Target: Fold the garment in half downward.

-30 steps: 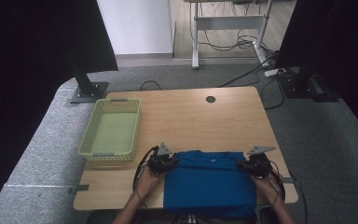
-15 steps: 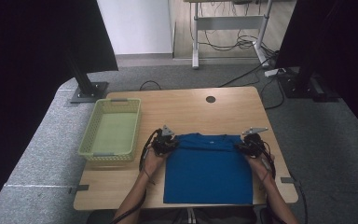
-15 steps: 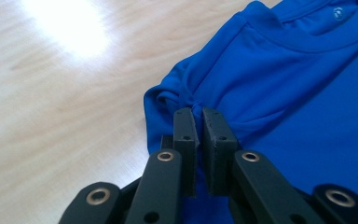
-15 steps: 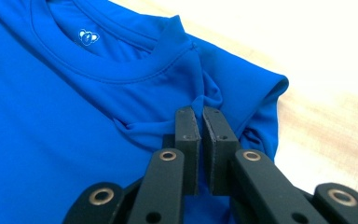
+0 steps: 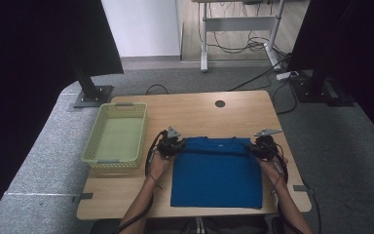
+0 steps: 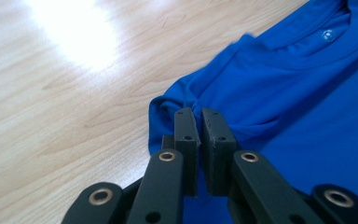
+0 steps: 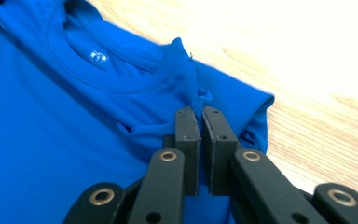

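Note:
A blue T-shirt [image 5: 216, 170] lies spread on the wooden table [image 5: 195, 114], collar toward the far side. My left gripper [image 5: 171, 145] is shut on the shirt's far left shoulder corner; in the left gripper view the jaws [image 6: 198, 115] pinch a bunched fold of blue cloth [image 6: 279, 84]. At the far right shoulder corner my right gripper [image 5: 262, 146] is shut on the fabric, and the right gripper view shows the jaws [image 7: 199, 113] clamped on a raised pucker near the collar [image 7: 121, 74]. Both hands rest beside the shirt's edges.
A pale green plastic basket [image 5: 118, 136] sits empty on the table's left side. A round cable hole [image 5: 219, 104] marks the far middle of the tabletop. Black stands and cables stand on the floor beyond the table.
Both grippers have carried the shirt's shoulder corners away from the person, toward the table's middle. The shirt now lies flatter and further onto the table.

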